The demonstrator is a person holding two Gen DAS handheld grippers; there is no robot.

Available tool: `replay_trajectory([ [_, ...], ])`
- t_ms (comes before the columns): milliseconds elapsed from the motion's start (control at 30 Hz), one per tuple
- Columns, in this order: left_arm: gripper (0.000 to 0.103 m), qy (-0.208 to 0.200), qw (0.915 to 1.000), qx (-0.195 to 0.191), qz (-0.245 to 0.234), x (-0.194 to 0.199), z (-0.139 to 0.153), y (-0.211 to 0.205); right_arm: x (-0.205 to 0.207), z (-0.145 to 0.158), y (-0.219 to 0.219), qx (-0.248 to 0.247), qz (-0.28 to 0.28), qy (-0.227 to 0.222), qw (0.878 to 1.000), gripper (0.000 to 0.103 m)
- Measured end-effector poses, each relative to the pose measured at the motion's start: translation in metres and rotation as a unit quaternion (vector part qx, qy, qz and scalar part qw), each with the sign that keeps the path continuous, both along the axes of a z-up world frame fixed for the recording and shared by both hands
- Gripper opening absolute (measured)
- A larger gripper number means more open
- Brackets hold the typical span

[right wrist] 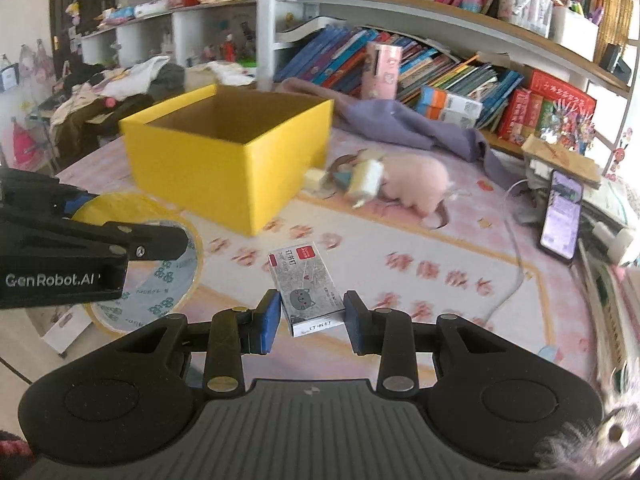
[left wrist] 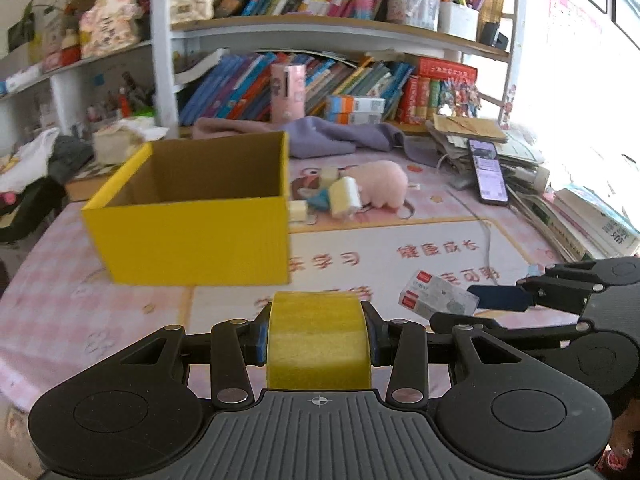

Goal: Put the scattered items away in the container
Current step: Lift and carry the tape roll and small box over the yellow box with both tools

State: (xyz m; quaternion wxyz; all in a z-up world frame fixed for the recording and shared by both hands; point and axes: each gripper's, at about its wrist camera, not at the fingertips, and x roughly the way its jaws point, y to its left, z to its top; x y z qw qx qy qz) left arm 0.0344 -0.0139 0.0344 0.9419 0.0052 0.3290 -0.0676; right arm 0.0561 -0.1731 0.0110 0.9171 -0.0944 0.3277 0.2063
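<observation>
The left gripper point(left wrist: 319, 334) was clamped on a yellow tape roll point(left wrist: 319, 342), its blue pads pressed against the roll's two flat sides, the roll standing on edge between them. From the right wrist view the same roll point(right wrist: 160, 240) showed its printed inner liner beside the left gripper's black body.

The right gripper point(right wrist: 312, 316) was closed on a small grey staple box point(right wrist: 308, 286) with a red corner and a cat face printed on it; the box sat squarely between the blue pads point(right wrist: 269, 320), tilted forward and clear of the mat. In the left wrist view the box point(left wrist: 438, 294) hung at the tip of the right gripper point(left wrist: 480, 300), low on the right.

Ahead of both stood the open yellow box point(left wrist: 192, 216), on a pink mat point(left wrist: 420, 248) printed with red characters. No contents could be made out inside it from either view. Just past the box's right corner lay a cluster of loose items: a small pale block point(left wrist: 298, 211) touching the box wall, a white and yellow roller point(left wrist: 346, 196), and a pink plush point(left wrist: 382, 182) behind it.

Further right a phone point(left wrist: 488, 170) leaned on a stack of papers, screen lit. A purple cloth point(left wrist: 328, 136) lay along the foot of the bookshelf point(left wrist: 340, 28).
</observation>
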Motion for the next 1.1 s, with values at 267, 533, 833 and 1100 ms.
replay_trajectory([
  [267, 0.04, -0.012, 0.9993, 0.004, 0.036, -0.033, 0.006, 0.036, -0.028, 0.006, 0.039, 0.006, 0.034, -0.012, 0.999, 0.032],
  [533, 0.04, -0.028, 0.9972, -0.007, 0.07, -0.046, 0.012, 0.065, -0.039, 0.012, 0.073, -0.005, 0.074, -0.025, 0.997, 0.032],
  [833, 0.04, -0.034, 0.9939, -0.016, 0.104, -0.052, 0.014, 0.086, -0.043, 0.012, 0.101, -0.017, 0.123, -0.019, 0.992, 0.032],
  [1100, 0.04, -0.027, 0.9937, -0.022, 0.107, -0.036, 0.012, 0.09, -0.028, 0.015, 0.107, -0.012, 0.129, -0.011, 0.992, 0.032],
])
